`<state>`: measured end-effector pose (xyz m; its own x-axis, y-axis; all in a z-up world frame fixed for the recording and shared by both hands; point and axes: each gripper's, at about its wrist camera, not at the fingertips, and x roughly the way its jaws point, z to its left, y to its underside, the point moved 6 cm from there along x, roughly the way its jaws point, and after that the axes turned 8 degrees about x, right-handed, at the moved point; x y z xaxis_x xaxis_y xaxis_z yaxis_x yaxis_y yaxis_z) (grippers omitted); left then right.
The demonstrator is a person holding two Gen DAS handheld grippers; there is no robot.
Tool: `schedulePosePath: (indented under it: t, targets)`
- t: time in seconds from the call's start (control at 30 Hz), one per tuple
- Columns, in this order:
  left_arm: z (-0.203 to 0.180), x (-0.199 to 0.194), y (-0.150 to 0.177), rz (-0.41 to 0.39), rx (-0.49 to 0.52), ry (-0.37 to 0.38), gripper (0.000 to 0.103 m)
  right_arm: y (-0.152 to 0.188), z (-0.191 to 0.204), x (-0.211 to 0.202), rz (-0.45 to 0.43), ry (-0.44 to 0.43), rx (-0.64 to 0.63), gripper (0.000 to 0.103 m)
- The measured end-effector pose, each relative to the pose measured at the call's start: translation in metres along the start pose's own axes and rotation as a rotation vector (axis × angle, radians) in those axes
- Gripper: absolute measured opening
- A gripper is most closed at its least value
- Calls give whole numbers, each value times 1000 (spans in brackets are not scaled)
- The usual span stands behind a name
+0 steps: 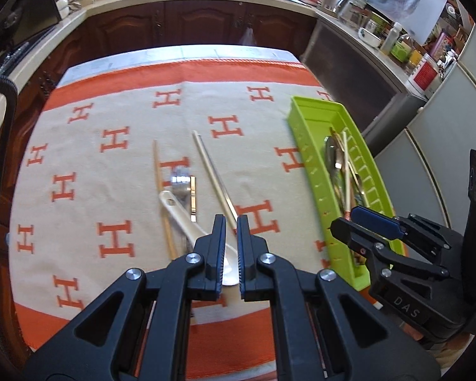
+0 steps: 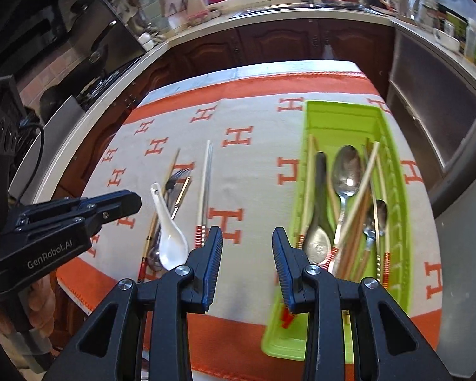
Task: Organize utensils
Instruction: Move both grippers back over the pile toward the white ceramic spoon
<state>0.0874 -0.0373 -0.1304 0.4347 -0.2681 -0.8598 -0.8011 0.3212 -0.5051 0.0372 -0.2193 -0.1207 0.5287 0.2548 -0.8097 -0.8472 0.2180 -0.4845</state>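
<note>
Green plastic, the utensil tray (image 2: 393,165) is my landmark: it lies lengthwise on the orange-and-beige cloth (image 2: 257,171) that covers the tabletop. Inside the tray I see a large metal spoon (image 2: 346,171), a dark-handled spoon (image 2: 319,209) beside it, a smaller spoon (image 2: 379,212) and several chopsticks (image 2: 361,187) crossing over them.

Left of the tray, well apart from it on the cloth, the loose utensils wait: a pale pair of chopsticks with red-banded ends (image 2: 204,190) nearest the tray, then a white ceramic spoon (image 2: 168,231), a metal fork (image 2: 174,181) partly under it, and a wooden chopstick (image 1: 158,177) farthest from the tray.

My right gripper (image 2: 247,254) hovers over the cloth just left of the tray's near end, its jaws parted with nothing between them. My left gripper (image 1: 231,247) hangs above the bowl of the white spoon, on the far side of the loose pile from the tray; its jaws are drawn almost together and I see nothing clamped in them. From the right wrist view, a hand (image 2: 41,304) grips the left gripper's handle.
</note>
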Motion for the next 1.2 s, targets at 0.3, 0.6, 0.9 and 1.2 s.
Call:
schedulePosePath:
  t: [0.3, 0.6, 0.9, 1.2]
  targets:
    - [47, 1, 16, 2, -71, -30, 4, -2, 49, 30, 53, -17, -104, 33]
    - [85, 15, 35, 30, -149, -11, 6, -8, 75, 65, 105, -71, -148, 33]
    - [107, 34, 50, 55, -197, 23, 16, -3, 98, 101, 142, -131, -273, 33]
    - [108, 43, 50, 64, -191, 52, 16, 4, 101, 143, 237, -163, -346, 24]
